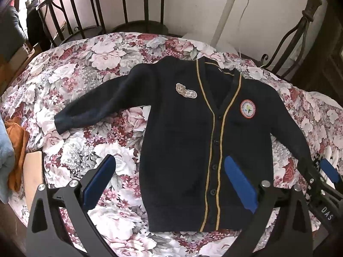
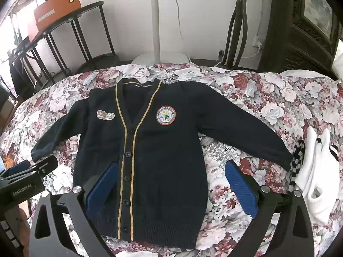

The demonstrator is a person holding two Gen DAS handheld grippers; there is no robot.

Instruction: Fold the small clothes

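Note:
A small navy cardigan (image 1: 178, 132) with gold placket stripes, a round badge and a name patch lies flat and face up on the floral cloth, both sleeves spread out. It also shows in the right wrist view (image 2: 163, 150). My left gripper (image 1: 169, 180) is open and empty, hovering over the cardigan's lower left part. My right gripper (image 2: 171, 184) is open and empty over the lower right part. The right gripper also shows at the right edge of the left wrist view (image 1: 321, 175), near the sleeve cuff. The left gripper shows at the left edge of the right wrist view (image 2: 25, 173).
The floral cloth (image 1: 90, 150) covers a round table. White and checked small clothes (image 2: 315, 171) lie at the right. Orange and blue garments (image 1: 15, 150) lie at the left edge. Dark metal chairs (image 1: 90, 10), a white fan stand (image 2: 156, 32) and a dark cabinet (image 2: 300, 32) stand behind.

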